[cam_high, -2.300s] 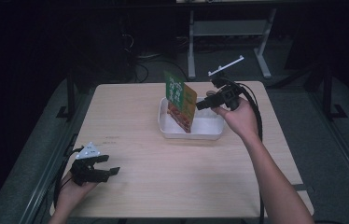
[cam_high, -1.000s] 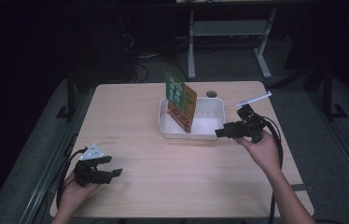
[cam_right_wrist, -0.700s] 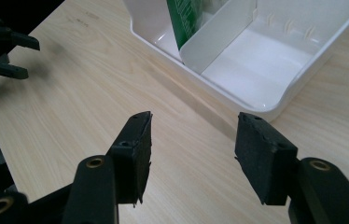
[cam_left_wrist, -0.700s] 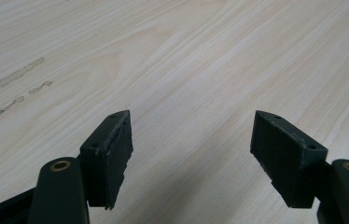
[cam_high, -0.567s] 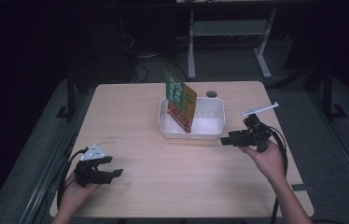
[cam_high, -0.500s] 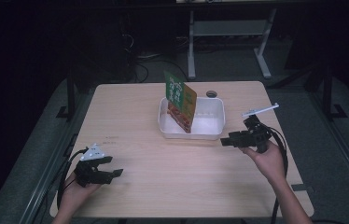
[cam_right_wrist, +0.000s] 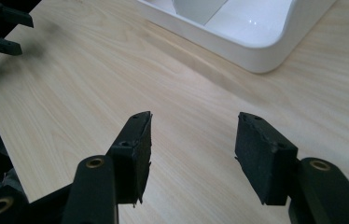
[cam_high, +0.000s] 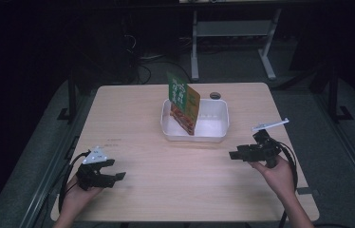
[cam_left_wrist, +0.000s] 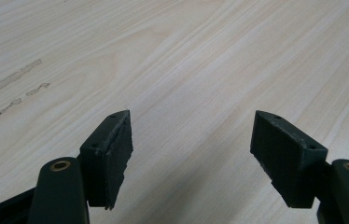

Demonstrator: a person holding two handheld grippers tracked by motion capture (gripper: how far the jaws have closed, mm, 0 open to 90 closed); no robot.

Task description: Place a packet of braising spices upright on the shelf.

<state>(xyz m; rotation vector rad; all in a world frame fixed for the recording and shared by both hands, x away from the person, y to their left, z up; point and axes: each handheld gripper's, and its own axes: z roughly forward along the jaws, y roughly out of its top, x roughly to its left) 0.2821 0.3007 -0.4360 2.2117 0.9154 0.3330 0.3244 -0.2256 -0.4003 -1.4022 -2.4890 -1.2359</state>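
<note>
The right gripper (cam_high: pixel 235 155) has its jaws spread wide with nothing between them, low over the table (cam_high: pixel 166 175). The left gripper (cam_high: pixel 117 176) is spread and empty too. At twelve o'clock, the packet (cam_high: pixel 183 102) stands upright in the white tray (cam_high: pixel 216 135), its lower end hidden.

Table (cam_high: pixel 156 156): light wood grain, smooth, matt.
Tray (cam_high: pixel 216 135): white plastic, glossy, smooth.
Packet (cam_high: pixel 185 102): printed green and orange, looks like thin card or foil.
Gripper pads (cam_right_wrist: pixel 263 149): black, matt, rough on edges.
</note>
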